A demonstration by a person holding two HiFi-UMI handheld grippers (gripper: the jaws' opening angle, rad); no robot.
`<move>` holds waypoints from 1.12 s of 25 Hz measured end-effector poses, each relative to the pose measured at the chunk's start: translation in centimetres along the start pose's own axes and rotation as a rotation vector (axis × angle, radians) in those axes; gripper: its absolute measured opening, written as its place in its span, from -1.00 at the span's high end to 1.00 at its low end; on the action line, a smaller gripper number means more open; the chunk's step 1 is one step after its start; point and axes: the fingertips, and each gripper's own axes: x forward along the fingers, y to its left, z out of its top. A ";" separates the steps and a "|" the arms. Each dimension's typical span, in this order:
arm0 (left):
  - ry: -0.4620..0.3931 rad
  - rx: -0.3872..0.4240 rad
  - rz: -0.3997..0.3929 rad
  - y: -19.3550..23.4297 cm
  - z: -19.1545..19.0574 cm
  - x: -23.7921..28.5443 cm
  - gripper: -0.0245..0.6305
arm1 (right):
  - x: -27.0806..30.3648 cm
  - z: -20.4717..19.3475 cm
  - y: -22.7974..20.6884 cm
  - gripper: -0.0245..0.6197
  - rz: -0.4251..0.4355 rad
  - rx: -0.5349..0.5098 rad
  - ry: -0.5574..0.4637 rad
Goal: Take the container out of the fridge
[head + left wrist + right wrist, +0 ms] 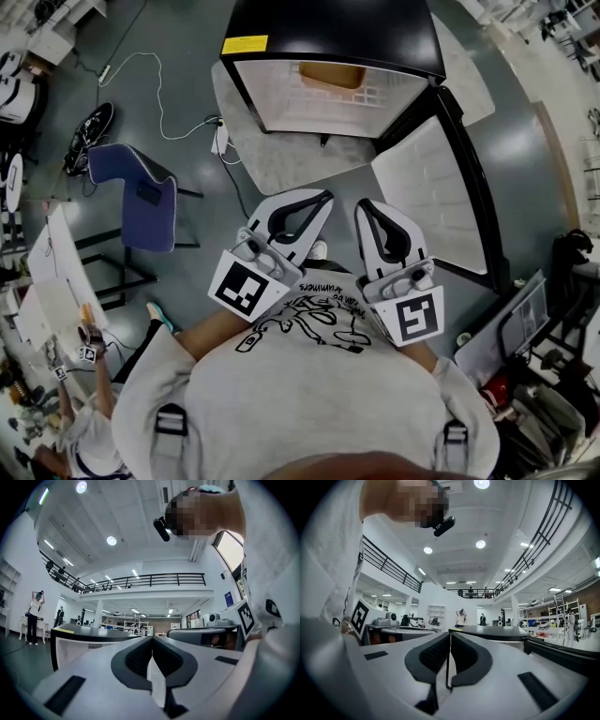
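Observation:
A small black fridge (328, 33) stands on the floor ahead with its door (441, 192) swung open to the right. An orange-tan container (330, 74) sits on the white wire shelf inside. Close to the person's chest, my left gripper (321, 199) and right gripper (367, 206) are side by side, well short of the fridge. Both are shut with nothing between their jaws. In the left gripper view the jaws (152, 641) meet in front of the fridge's black top (89, 632). The right gripper view shows its jaws (450, 637) meeting before the fridge (497, 631).
A blue chair (141, 197) stands left of the fridge. A white cable (159, 94) runs across the grey floor to it. The fridge rests on a pale mat (281, 159). Desks with clutter (56, 272) line the left edge. People stand far off (461, 617).

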 end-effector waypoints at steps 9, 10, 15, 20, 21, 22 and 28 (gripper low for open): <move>0.007 -0.004 0.008 -1.6 -0.8 1.2 0.88 | -1.3 -0.1 -1.1 0.84 0.009 -0.002 -0.009; 0.008 -0.006 0.008 -1.7 -0.9 1.3 0.88 | -1.3 0.1 -1.3 0.84 0.005 -0.006 -0.017; 0.012 -0.005 0.004 -2.1 -1.2 2.0 0.88 | -1.9 -1.1 -1.6 0.84 0.024 0.016 0.008; 0.013 -0.006 0.019 -1.4 -1.3 2.4 0.88 | -1.2 -0.4 -2.4 0.84 0.009 0.009 -0.014; 0.013 -0.005 0.022 -1.3 -1.3 2.4 0.88 | -1.2 -0.5 -2.4 0.84 0.010 0.011 -0.014; 0.012 -0.006 0.025 -1.1 -1.3 2.5 0.88 | -1.1 -0.5 -2.5 0.84 0.011 0.013 -0.013; 0.012 -0.008 0.038 0.8 -1.4 3.0 0.88 | 0.6 -0.8 -3.2 0.84 0.012 0.011 -0.003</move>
